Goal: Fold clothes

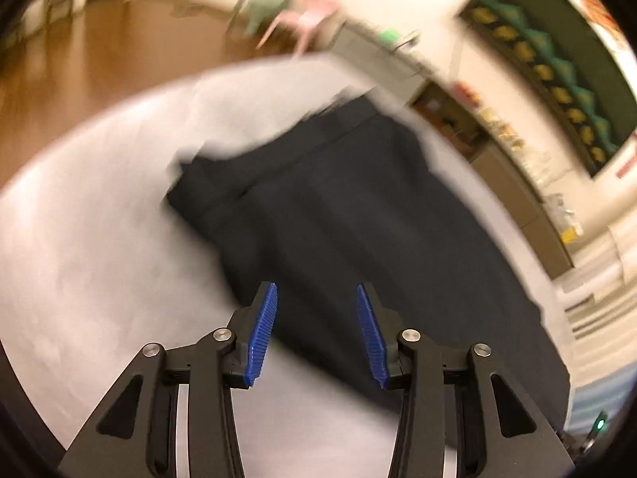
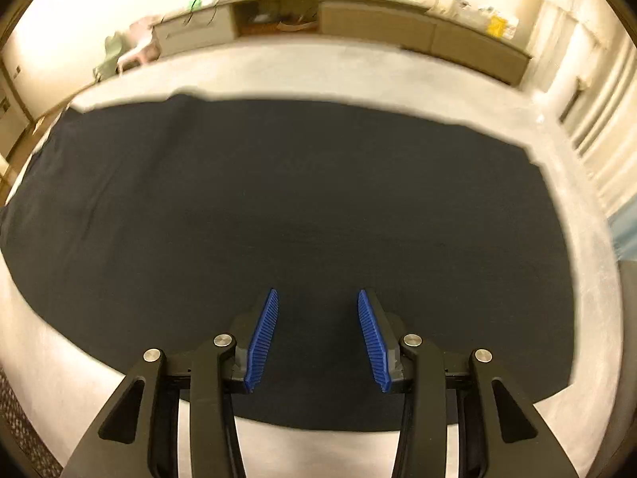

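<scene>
On the white surface (image 2: 318, 75) lies a dark garment (image 2: 302, 207), spread flat; left claw (image 1: 316, 330) and right claw (image 2: 317, 336) hover above it, both wide and empty.

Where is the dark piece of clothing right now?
The dark garment lies spread on the white table, in both views, under the open left gripper and right gripper.

The left gripper (image 1: 316, 290), jaws spread and empty, hangs over a dark garment (image 1: 358, 219) on the white bench (image 1: 99, 259).
</scene>
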{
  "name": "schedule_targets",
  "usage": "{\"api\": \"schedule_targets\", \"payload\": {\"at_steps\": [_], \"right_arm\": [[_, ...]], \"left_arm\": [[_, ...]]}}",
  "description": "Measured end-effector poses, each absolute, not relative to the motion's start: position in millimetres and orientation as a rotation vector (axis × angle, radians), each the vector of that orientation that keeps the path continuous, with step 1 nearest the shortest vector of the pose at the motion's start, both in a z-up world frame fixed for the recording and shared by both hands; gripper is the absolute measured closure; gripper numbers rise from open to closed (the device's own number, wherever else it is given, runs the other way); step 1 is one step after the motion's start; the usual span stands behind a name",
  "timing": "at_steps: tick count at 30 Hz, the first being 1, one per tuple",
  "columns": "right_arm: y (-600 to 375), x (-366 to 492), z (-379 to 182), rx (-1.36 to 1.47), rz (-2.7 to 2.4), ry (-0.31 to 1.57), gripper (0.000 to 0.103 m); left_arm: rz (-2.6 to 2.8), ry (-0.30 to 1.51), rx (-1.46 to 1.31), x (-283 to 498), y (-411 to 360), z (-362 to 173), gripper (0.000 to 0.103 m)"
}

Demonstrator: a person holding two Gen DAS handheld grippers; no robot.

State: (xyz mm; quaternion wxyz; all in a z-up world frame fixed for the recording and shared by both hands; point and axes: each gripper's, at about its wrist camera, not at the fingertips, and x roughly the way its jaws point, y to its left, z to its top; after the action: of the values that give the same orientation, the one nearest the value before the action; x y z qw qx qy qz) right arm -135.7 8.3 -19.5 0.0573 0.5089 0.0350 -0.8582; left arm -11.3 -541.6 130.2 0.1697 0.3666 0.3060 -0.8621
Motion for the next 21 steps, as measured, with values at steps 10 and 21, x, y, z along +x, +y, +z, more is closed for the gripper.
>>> {"api": "schedule_targets", "payload": {"at_steps": [10, 21], "right_arm": [[109, -195, -38, 1.513, -2.791, -0.081, 0.058], [136, -207, -33, 1.532, -2.822, -0.123, 0.071]], "left_arm": [[-2.442, 0.575, 1.422, -177, -559, 91, 0.038], [-2.269, 0.576, 1.338, -197, -575, 76, 0.049]]}}
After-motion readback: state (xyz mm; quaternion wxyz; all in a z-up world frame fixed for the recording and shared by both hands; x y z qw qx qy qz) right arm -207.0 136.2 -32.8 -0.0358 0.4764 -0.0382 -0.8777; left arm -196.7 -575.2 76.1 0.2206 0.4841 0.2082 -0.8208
